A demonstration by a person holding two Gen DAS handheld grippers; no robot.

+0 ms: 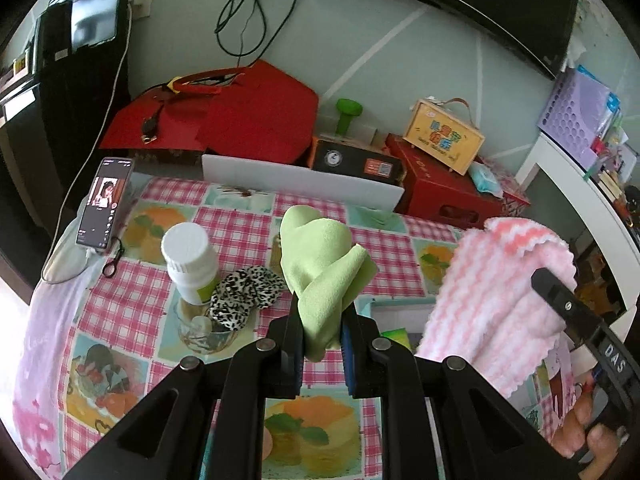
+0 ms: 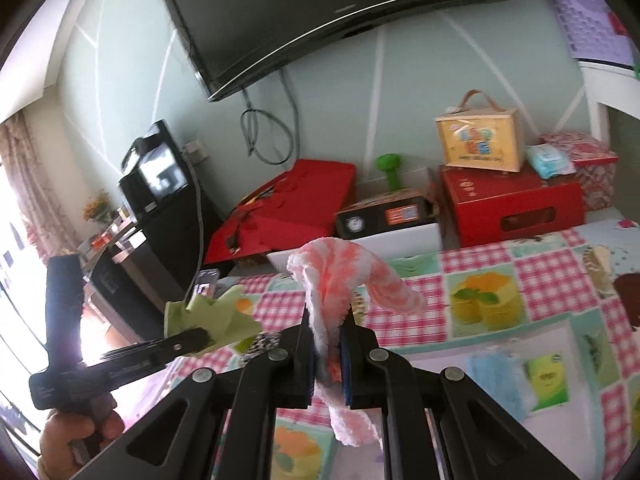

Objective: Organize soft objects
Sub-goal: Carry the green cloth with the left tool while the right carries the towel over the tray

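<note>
My left gripper (image 1: 320,320) is shut on a light green cloth (image 1: 320,256), which bunches up above its jaws and hangs clear of the checked tablecloth (image 1: 132,304). The pink and white striped towel (image 1: 500,292) is lifted at the right, with my right gripper (image 2: 329,332) shut on it; part of the towel (image 2: 340,276) arches over the jaws and a tail hangs below. In the right wrist view the left gripper (image 2: 200,338) shows at the left with the green cloth (image 2: 208,316) in it. A leopard-print scrunchie (image 1: 244,292) lies on the table.
A white pill bottle (image 1: 190,262) stands in a glass dish (image 1: 200,328) beside the scrunchie. A phone (image 1: 105,202) leans at the table's left. A white tray (image 1: 300,180), red boxes (image 1: 448,196) and a yellow case (image 1: 444,136) line the back. A blue mask (image 2: 500,376) lies right.
</note>
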